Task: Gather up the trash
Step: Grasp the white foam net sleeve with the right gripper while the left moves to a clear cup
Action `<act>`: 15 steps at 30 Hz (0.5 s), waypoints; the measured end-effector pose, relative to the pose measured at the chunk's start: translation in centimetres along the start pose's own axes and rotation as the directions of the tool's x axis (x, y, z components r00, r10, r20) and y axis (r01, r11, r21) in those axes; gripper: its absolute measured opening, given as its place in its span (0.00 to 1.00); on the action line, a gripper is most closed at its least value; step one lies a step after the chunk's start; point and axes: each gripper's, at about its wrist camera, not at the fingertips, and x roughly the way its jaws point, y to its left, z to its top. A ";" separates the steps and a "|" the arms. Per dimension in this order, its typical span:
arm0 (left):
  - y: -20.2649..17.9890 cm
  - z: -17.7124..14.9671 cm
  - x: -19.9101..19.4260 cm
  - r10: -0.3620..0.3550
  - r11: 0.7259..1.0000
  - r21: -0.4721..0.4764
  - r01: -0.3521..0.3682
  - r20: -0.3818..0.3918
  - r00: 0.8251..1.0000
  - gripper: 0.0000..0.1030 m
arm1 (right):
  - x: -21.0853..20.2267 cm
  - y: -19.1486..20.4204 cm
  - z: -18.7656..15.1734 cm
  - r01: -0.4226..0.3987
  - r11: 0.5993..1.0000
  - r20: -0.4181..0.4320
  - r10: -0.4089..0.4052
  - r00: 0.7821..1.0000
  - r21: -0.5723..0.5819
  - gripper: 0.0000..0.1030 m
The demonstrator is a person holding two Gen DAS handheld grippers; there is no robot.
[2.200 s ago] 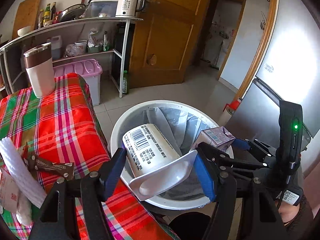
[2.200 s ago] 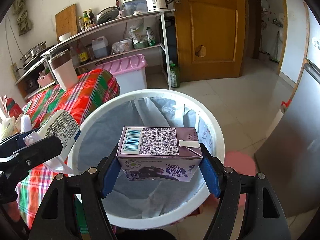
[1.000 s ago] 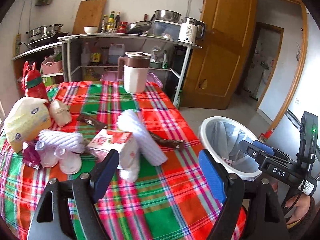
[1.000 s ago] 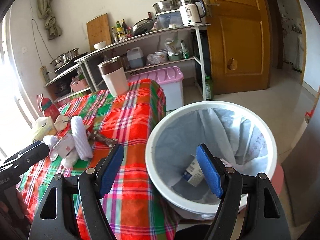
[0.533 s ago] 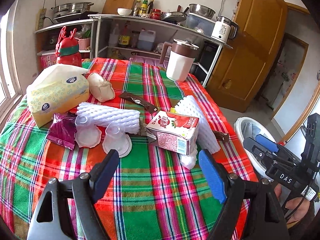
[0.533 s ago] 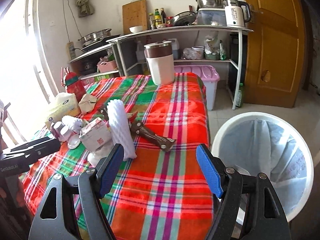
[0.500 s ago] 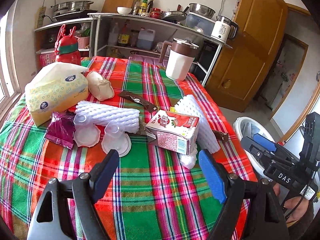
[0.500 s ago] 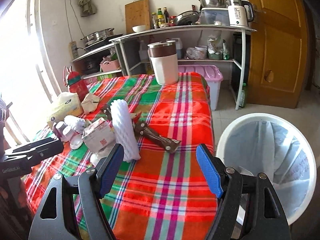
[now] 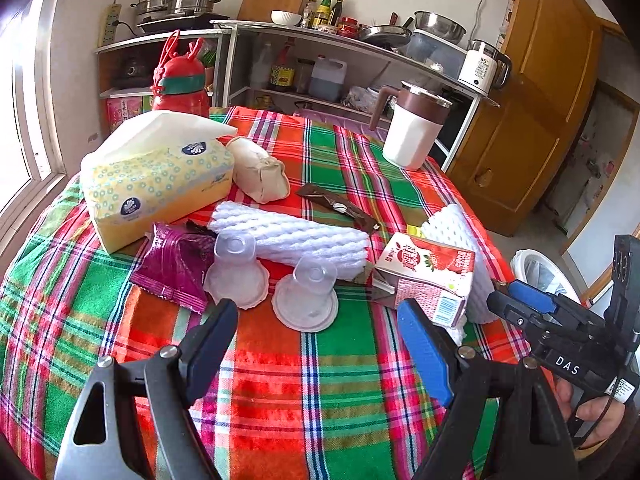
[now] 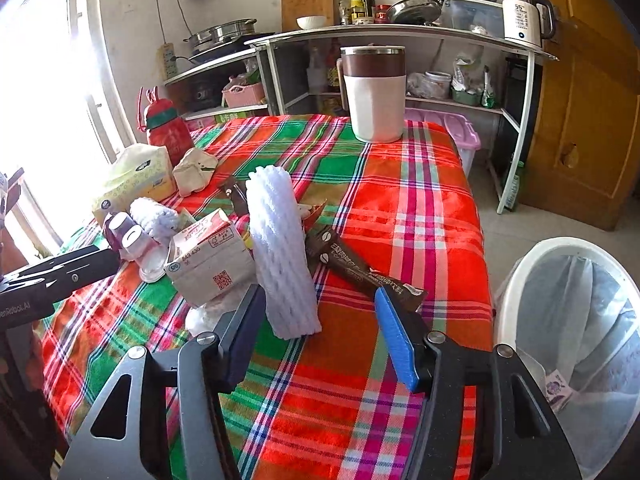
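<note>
Trash lies on the plaid table (image 9: 320,380): a strawberry milk carton (image 9: 428,276), two white foam nets (image 9: 288,240), two upturned clear cups (image 9: 306,300), a purple wrapper (image 9: 176,268) and a brown wrapper (image 10: 360,272). My left gripper (image 9: 316,320) hangs open just before the cups, holding nothing. My right gripper (image 10: 319,300) has its jaws closing, and the near end of a foam net (image 10: 280,248) lies between them with no pad pressing on it. The white bin (image 10: 560,248) stands at the right, beside the table.
A yellow tissue pack (image 9: 156,176), a beige pouch (image 9: 260,172), a red bottle (image 9: 180,84) and a white-and-brown jug (image 9: 412,136) stand further back on the table. Metal shelves (image 10: 400,36) and a wooden door (image 10: 592,100) lie beyond.
Both grippers let their bottle and carton go into the bin, then swung left over the table and closer to the trash. The right jaws have narrowed around the foam net's end.
</note>
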 end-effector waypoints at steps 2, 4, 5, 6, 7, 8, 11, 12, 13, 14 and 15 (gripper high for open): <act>0.2 0.2 0.5 0.007 1.000 0.004 -0.007 0.000 1.000 0.81 | 0.5 0.1 0.3 -0.005 1.000 -0.011 0.005 1.000 -0.008 0.49; 0.4 0.3 1.2 0.006 1.000 0.003 -0.006 -0.015 1.000 0.79 | 0.9 0.4 0.4 -0.014 1.000 -0.021 0.013 1.000 -0.025 0.41; 0.5 0.4 1.6 0.003 1.000 -0.005 -0.003 -0.024 1.000 0.77 | 1.1 0.6 0.5 -0.011 0.999 -0.026 0.010 1.000 -0.033 0.40; 0.6 0.4 1.8 -0.002 1.000 -0.011 0.002 -0.024 1.000 0.77 | 1.3 0.7 0.6 -0.011 0.999 -0.028 0.010 1.000 -0.038 0.40; 0.6 0.5 1.9 -0.003 1.000 -0.007 0.003 -0.021 1.000 0.76 | 1.4 0.7 0.7 -0.015 0.999 -0.028 0.014 1.000 -0.039 0.40; 0.6 0.5 2.1 0.003 1.000 -0.002 -0.003 -0.017 1.000 0.75 | 1.5 0.8 0.7 -0.017 0.999 -0.029 0.016 0.999 -0.040 0.40; 0.7 0.7 2.8 0.005 1.000 0.003 -0.005 -0.019 1.000 0.72 | 2.0 0.9 1.0 -0.022 0.999 -0.037 0.020 0.999 -0.041 0.39; 0.7 0.8 2.9 0.003 1.000 0.000 -0.003 -0.020 1.000 0.72 | 2.1 1.0 1.0 -0.025 0.999 -0.039 0.024 0.999 -0.044 0.36; 0.7 0.8 3.0 0.002 1.000 -0.001 -0.002 -0.015 1.000 0.72 | 2.3 1.1 1.1 -0.029 0.999 -0.042 0.027 0.999 -0.047 0.34; 0.7 0.9 3.1 0.000 1.000 0.000 0.000 -0.012 1.000 0.71 | 2.4 1.2 1.1 -0.029 0.998 -0.046 0.027 0.999 -0.048 0.29; 0.6 1.0 3.3 -0.004 1.000 0.003 0.005 -0.019 1.000 0.70 | 2.5 1.2 1.1 -0.028 0.998 -0.048 0.026 0.999 -0.049 0.29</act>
